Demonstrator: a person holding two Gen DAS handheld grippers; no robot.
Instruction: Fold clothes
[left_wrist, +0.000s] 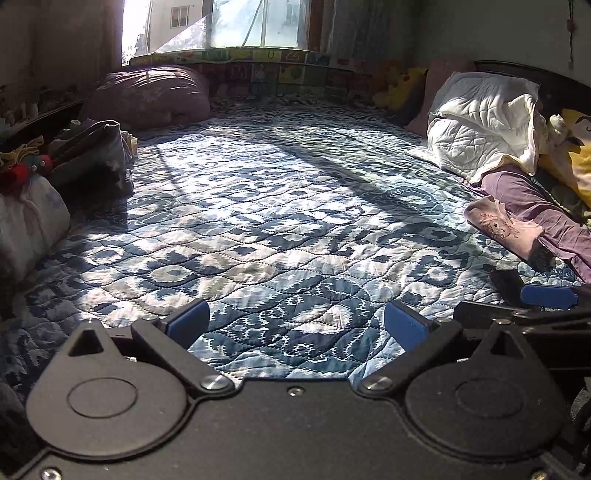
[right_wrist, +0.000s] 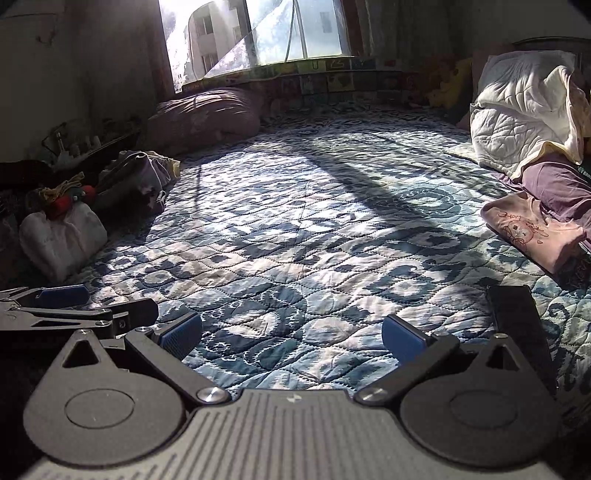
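A pink garment with a cartoon print (left_wrist: 502, 227) (right_wrist: 532, 230) lies folded at the right side of the bed, beside a purple cloth (left_wrist: 535, 199) (right_wrist: 557, 184). At the left edge sits a heap of clothes (left_wrist: 92, 151) (right_wrist: 129, 181) with a white bundle (left_wrist: 26, 225) (right_wrist: 62, 236) in front of it. My left gripper (left_wrist: 297, 326) hovers low over the blue patterned quilt (left_wrist: 277, 206) (right_wrist: 295, 221), open and holding nothing. Alongside it to the right, my right gripper (right_wrist: 291, 332) is also open and holds nothing. Both are well short of the garments.
A purple cushion (left_wrist: 147, 96) (right_wrist: 207, 118) lies at the back left under the window. A white quilted blanket (left_wrist: 480, 122) (right_wrist: 524, 110) is piled at the back right with yellow soft toys (left_wrist: 402, 88). A dark flat object (right_wrist: 517, 317) lies on the quilt near my right finger.
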